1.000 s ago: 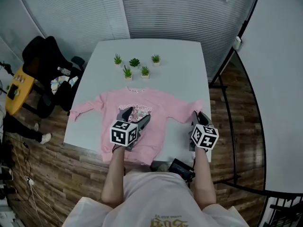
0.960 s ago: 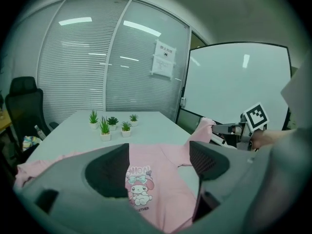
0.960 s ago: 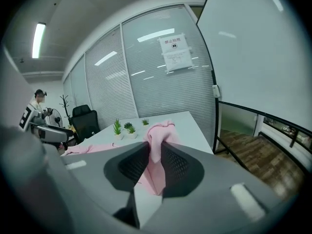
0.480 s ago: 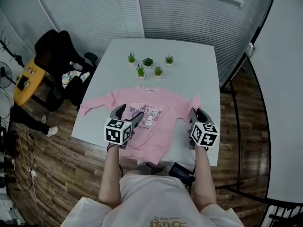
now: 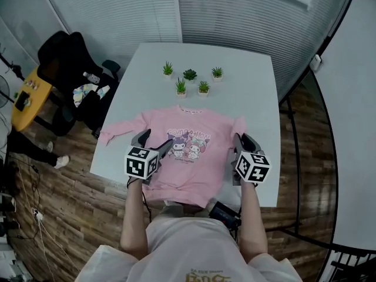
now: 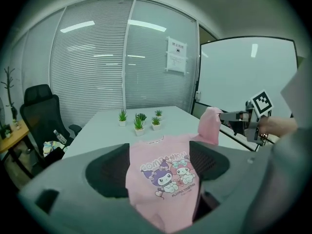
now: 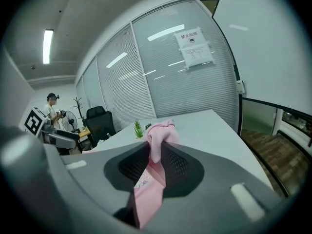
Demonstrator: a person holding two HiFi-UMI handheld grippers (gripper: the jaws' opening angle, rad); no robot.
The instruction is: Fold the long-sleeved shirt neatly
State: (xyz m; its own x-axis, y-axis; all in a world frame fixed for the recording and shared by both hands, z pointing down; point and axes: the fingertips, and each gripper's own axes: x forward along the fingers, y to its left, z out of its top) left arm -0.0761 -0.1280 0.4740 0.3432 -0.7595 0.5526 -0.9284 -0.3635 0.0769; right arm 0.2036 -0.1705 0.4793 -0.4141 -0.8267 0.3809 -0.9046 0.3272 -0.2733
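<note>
Gently, with right gripper pinching the raised sleeve cuff and left gripper spread empty over the shirt lying face-up on the table, carry the cuff across the chest without dragging the body askew.

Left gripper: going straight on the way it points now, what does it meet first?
Probably the pink shirt lying on the table; the left gripper points down at its printed front.
</note>
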